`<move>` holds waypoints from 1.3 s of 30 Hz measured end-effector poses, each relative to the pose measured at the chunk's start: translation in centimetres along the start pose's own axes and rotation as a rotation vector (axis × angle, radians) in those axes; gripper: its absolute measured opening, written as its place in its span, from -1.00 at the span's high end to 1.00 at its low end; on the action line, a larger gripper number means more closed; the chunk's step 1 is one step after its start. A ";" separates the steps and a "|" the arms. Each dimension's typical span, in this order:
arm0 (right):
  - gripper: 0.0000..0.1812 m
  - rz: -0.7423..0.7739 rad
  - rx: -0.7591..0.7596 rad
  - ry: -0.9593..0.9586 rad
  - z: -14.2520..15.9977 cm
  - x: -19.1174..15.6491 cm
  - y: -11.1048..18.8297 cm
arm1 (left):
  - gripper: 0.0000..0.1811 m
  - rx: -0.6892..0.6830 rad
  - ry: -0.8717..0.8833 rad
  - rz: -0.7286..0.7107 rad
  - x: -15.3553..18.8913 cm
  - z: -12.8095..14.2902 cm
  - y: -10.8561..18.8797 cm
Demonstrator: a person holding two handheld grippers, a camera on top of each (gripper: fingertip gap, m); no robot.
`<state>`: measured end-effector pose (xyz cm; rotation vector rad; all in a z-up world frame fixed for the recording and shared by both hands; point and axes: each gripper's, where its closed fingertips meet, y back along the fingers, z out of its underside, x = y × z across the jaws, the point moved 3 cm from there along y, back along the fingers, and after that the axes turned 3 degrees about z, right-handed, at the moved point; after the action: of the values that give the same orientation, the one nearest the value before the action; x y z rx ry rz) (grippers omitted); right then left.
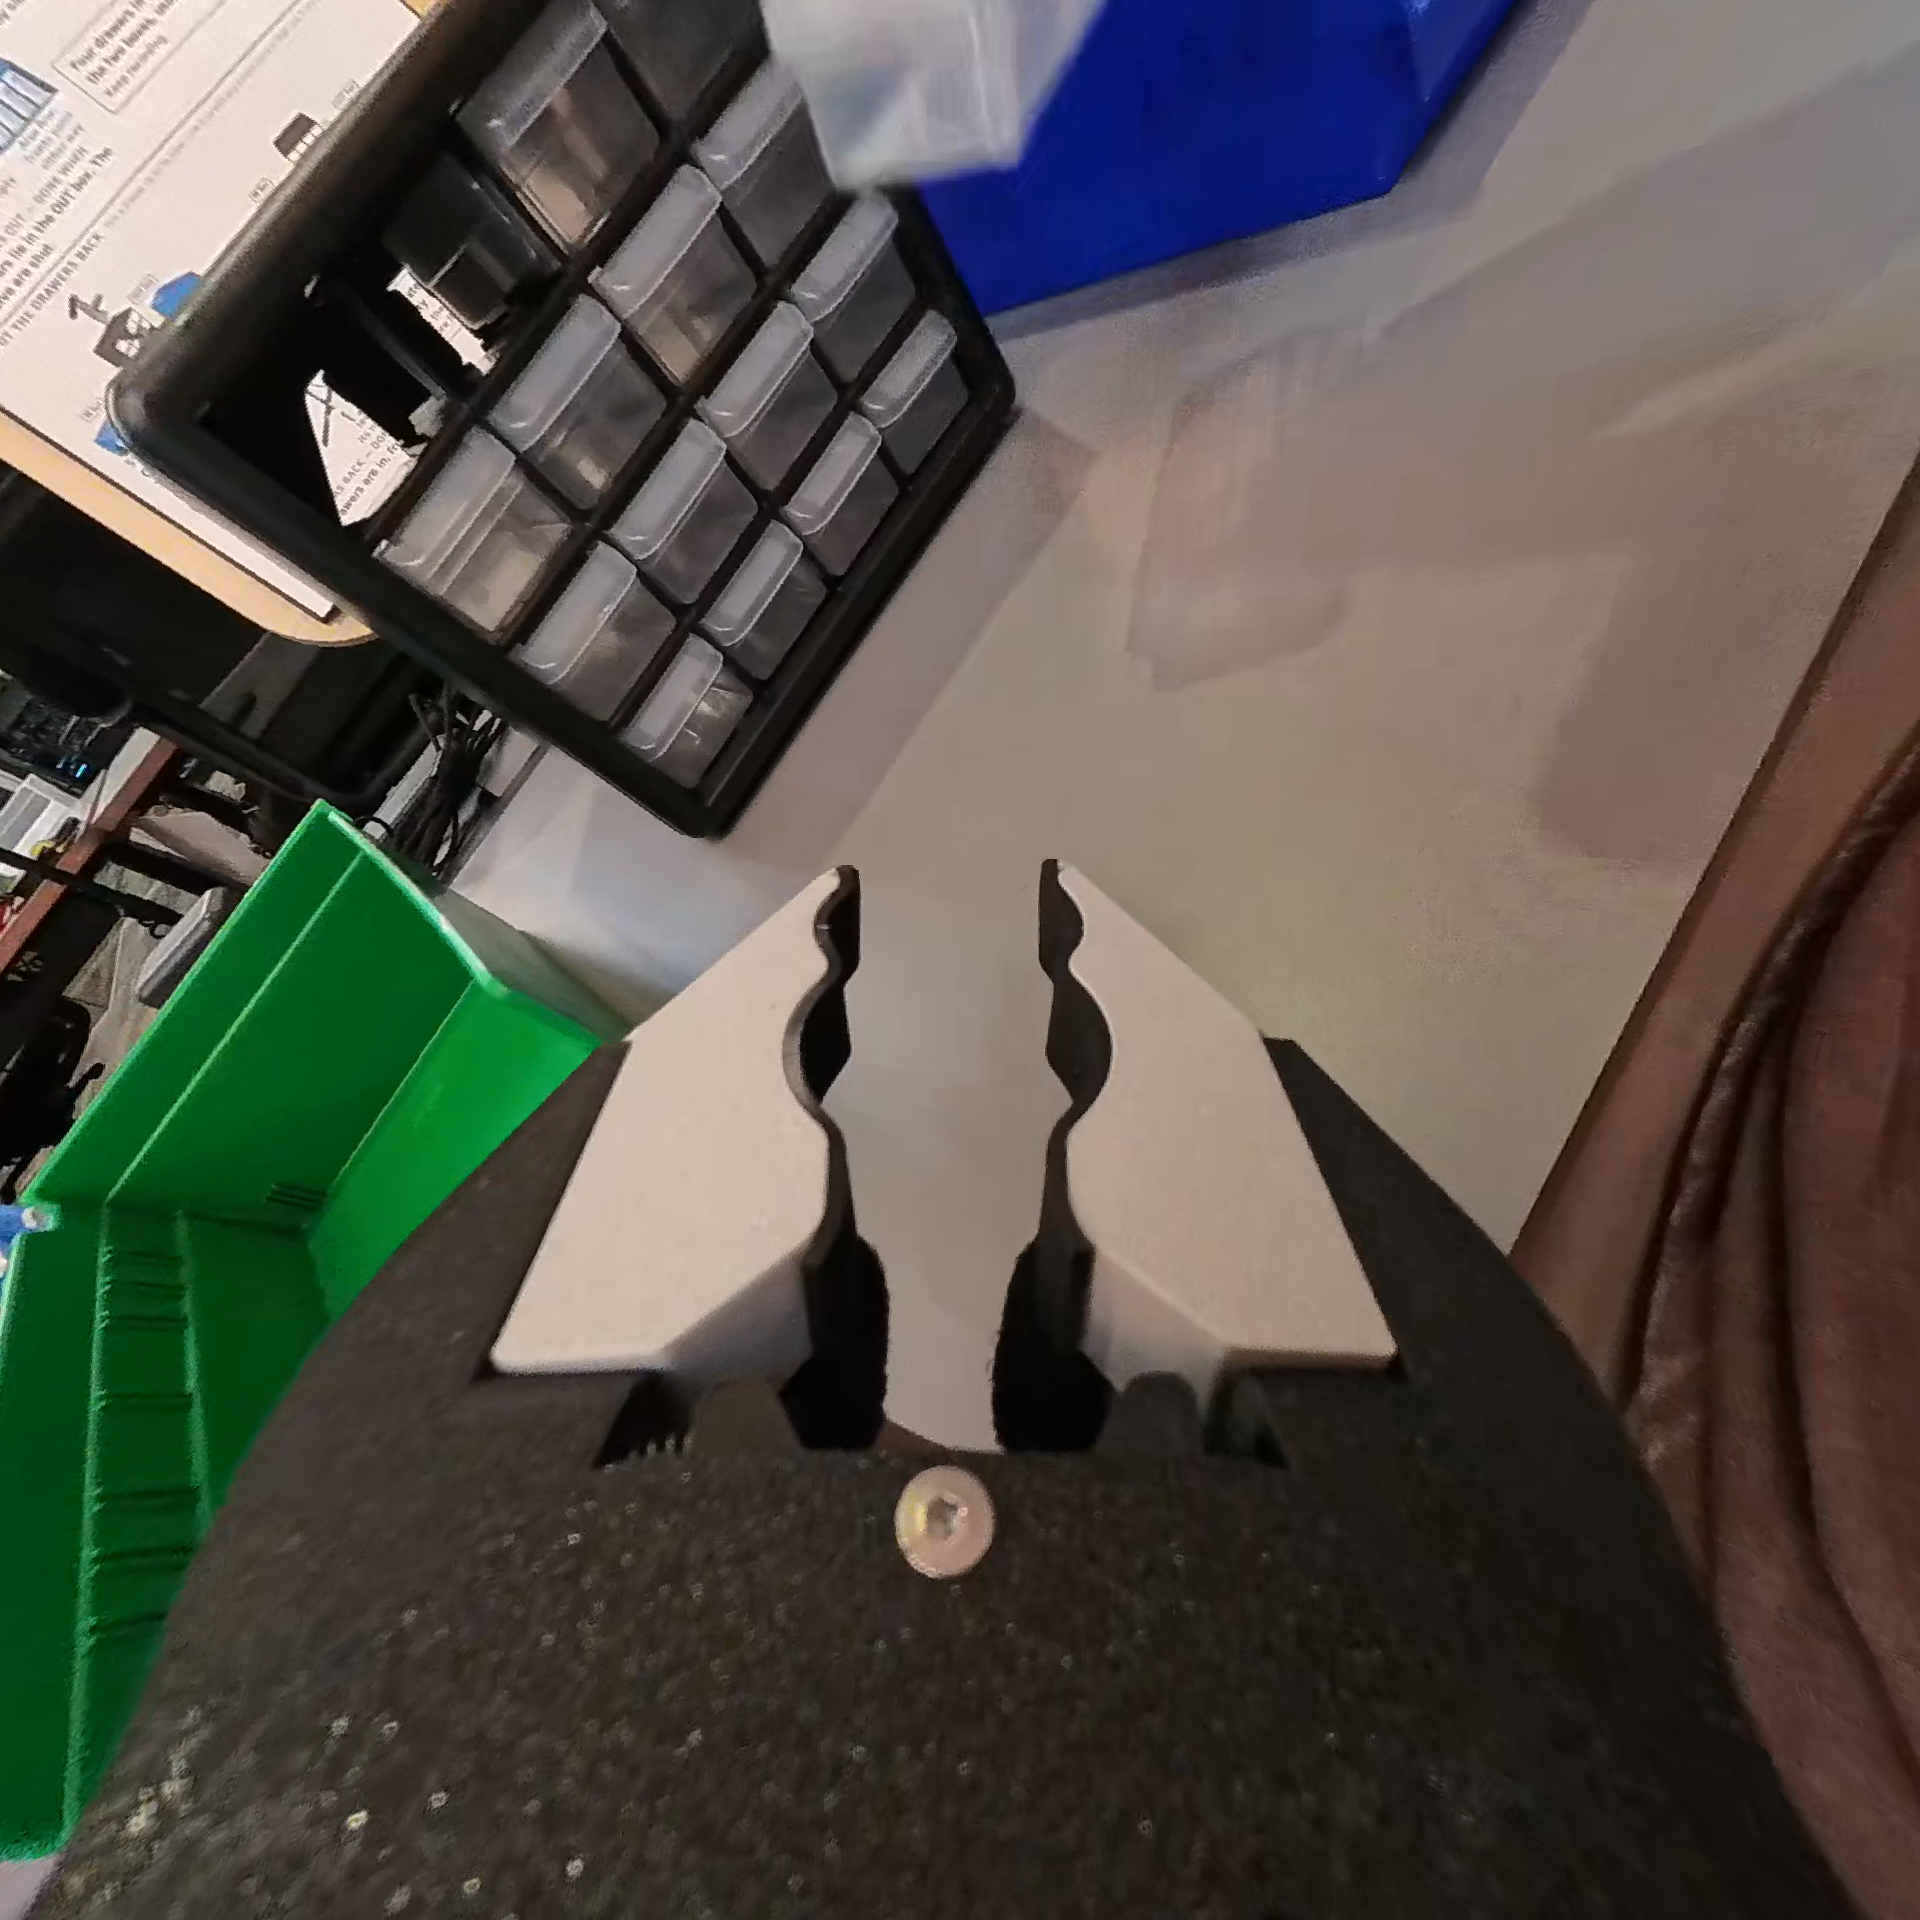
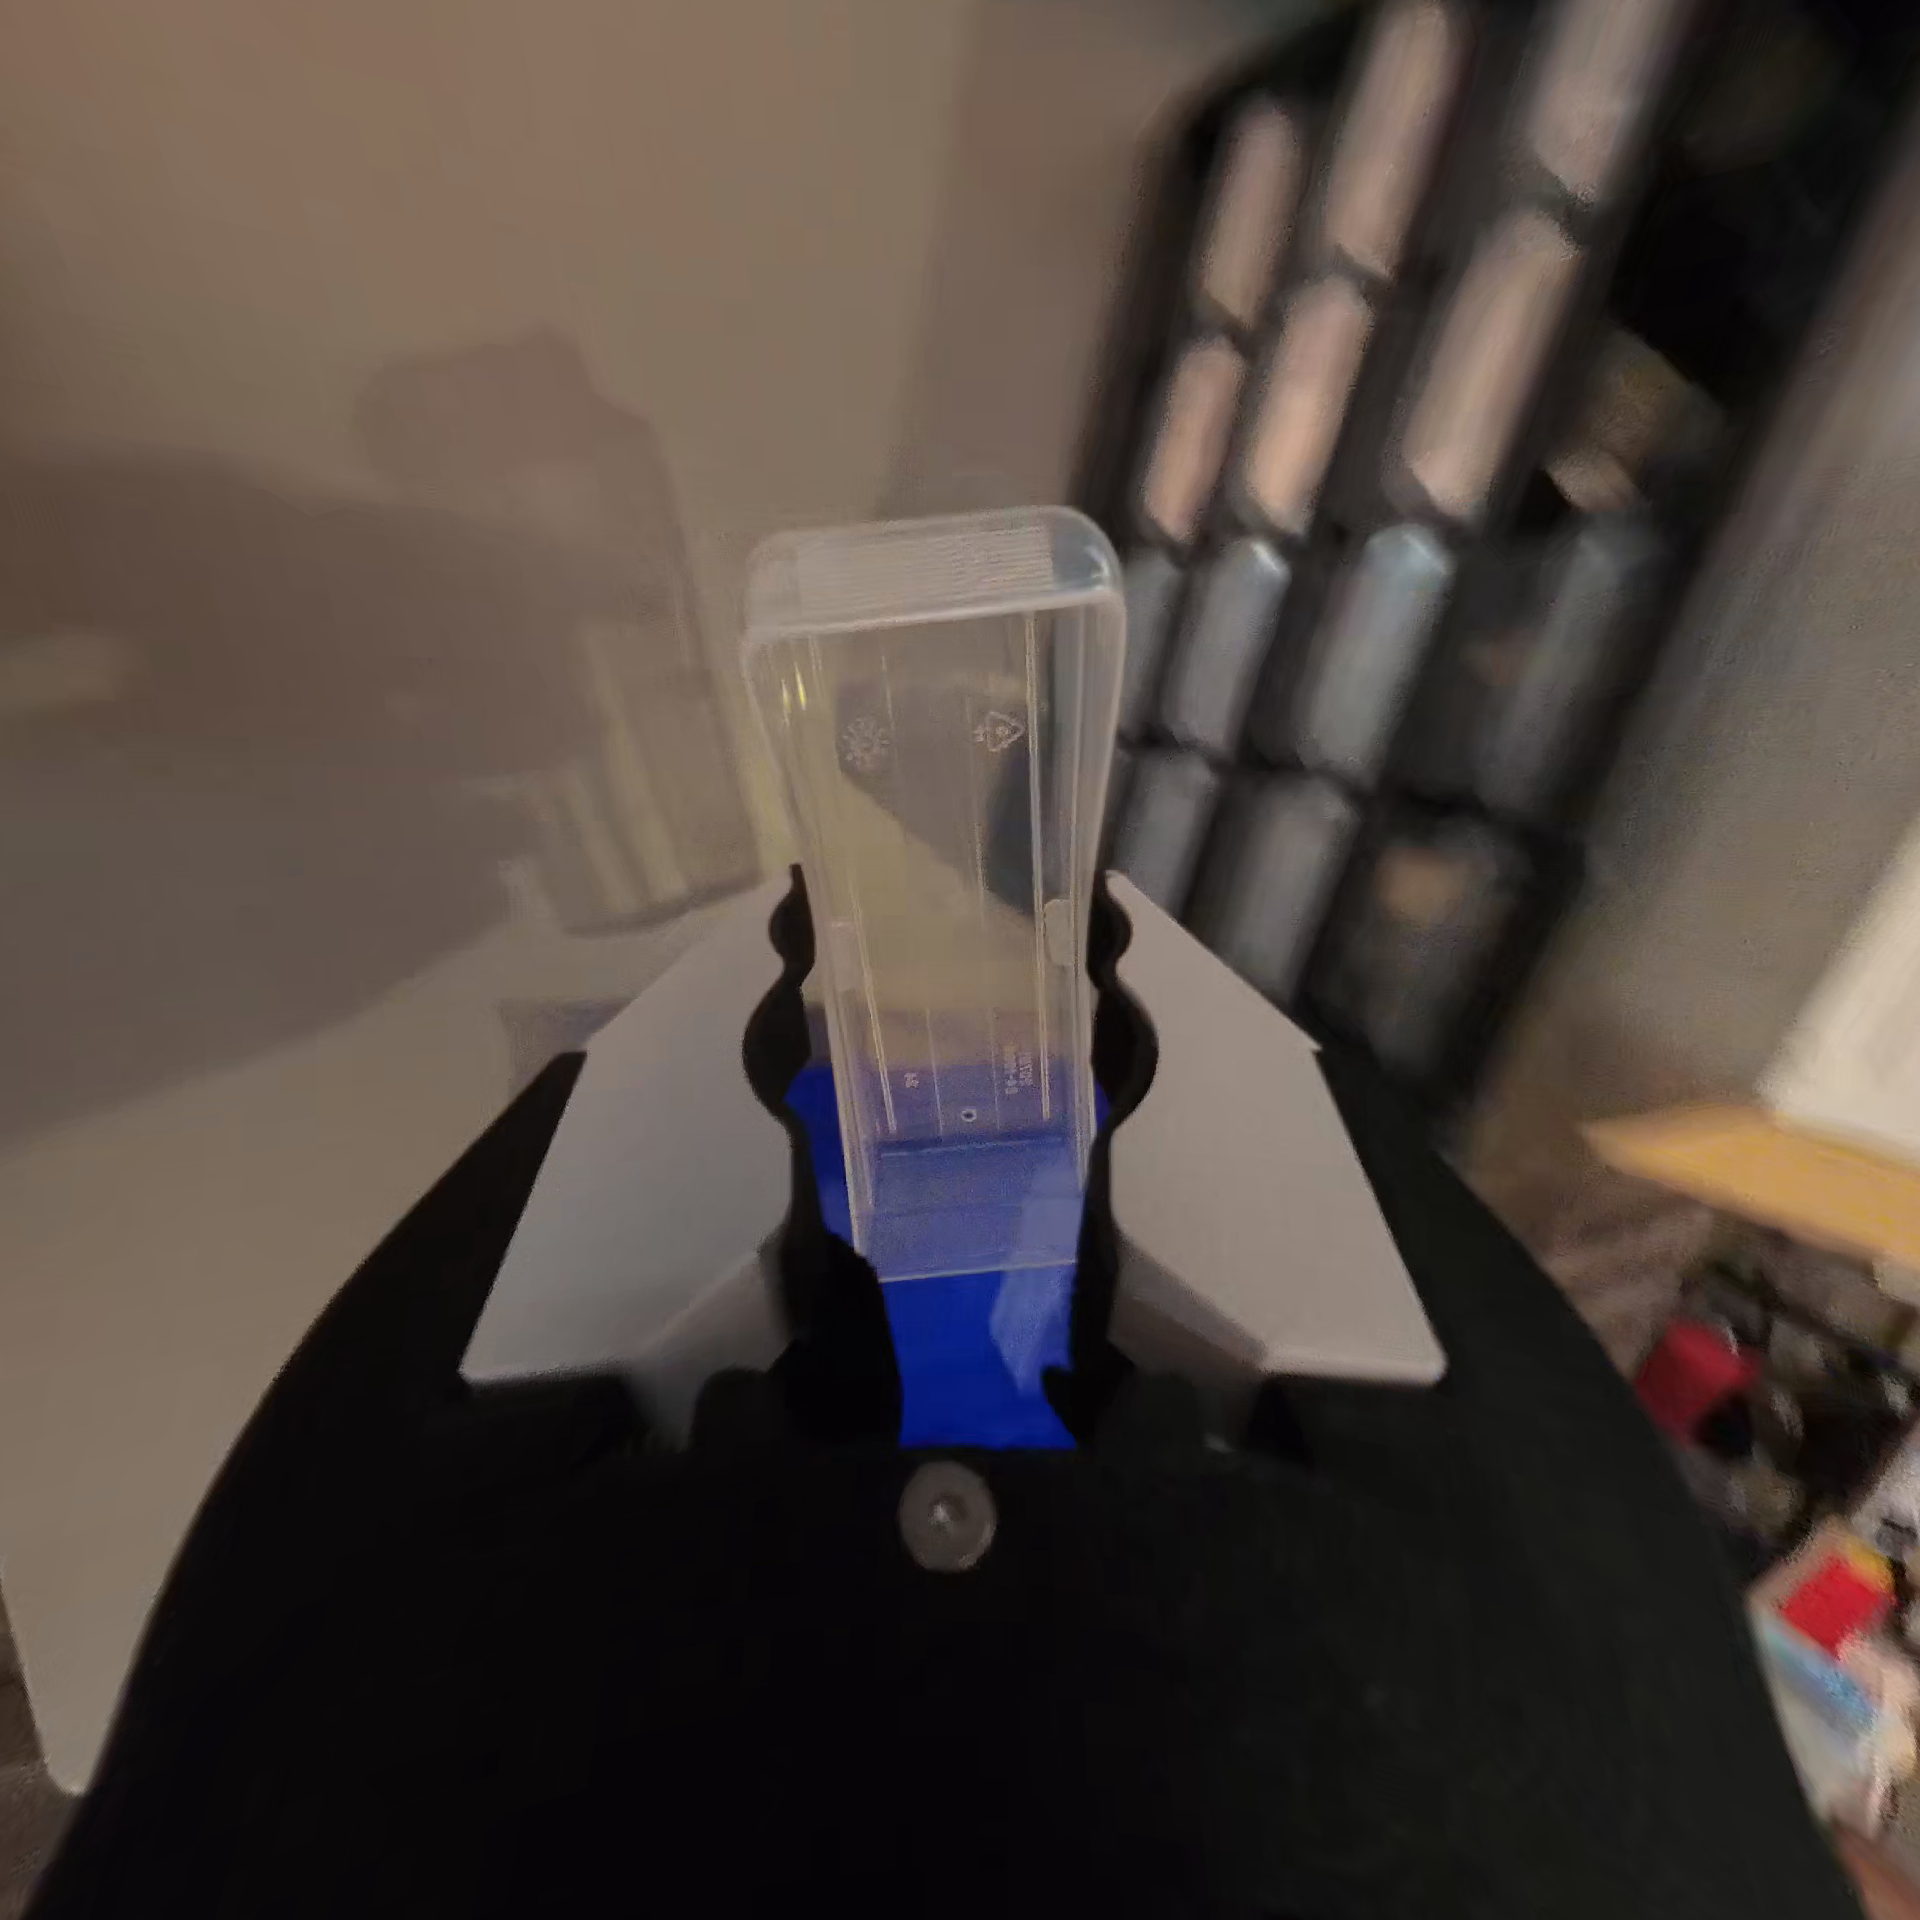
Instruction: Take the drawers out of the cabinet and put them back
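Carrying a clear plastic drawer (image 2: 933, 883) pinched between the pads of the right hand-held gripper (image 2: 940, 1039), long axis pointing away along the fingers, grip taken only on the near end — so most of its length cantilevered out ahead. Held over a blue bin (image 2: 966, 1361), seen through and beneath the drawer's near end; in the left wrist view, the same drawer a blurred pale shape (image 1: 914, 94) at the top edge, above the blue bin (image 1: 1195, 177). Black cabinet (image 1: 623, 436) standing on the pale worktop (image 1: 1299, 675) just left of that bin, most slots filled with clear drawers, at least two slots near its far-left corner looking empty. Left hand-held gripper (image 1: 951, 904) partly open, holding nothing, hovering over the worktop with a green bin (image 1: 260, 1091) at its left. Risks from here, as a judgement: smooth plastic gripped at one end, likely to pivot or slide out under a quick swing; heavy blur in the right wrist view suggesting fast motion — more chance of a slip. Released from height, liable to bounce off the bin rim onto the worktop. If bound for the cabinet instead, a tilted drawer apt to catch on a slot edge and shove the unbraced cabinet backward.
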<state>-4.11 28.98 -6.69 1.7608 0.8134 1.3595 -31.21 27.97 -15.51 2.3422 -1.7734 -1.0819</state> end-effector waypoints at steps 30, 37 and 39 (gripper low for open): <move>0.31 0.074 -0.379 -0.304 24.1 2.2 -11.5 | 0.64 -0.025 0.044 -0.001 -0.3 0.1 -1.1; 0.24 0.062 -0.343 -0.356 23.8 2.1 -10.7 | 0.64 -0.027 0.050 0.009 -0.2 0.1 -1.3; 0.22 0.121 -0.306 -0.417 23.2 3.3 -8.9 | 0.64 -0.028 0.054 0.014 -0.2 0.1 -1.3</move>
<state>18.84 32.16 -16.21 1.7782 0.2608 1.0678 -30.23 28.65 -16.02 2.3169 -1.7418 -1.0245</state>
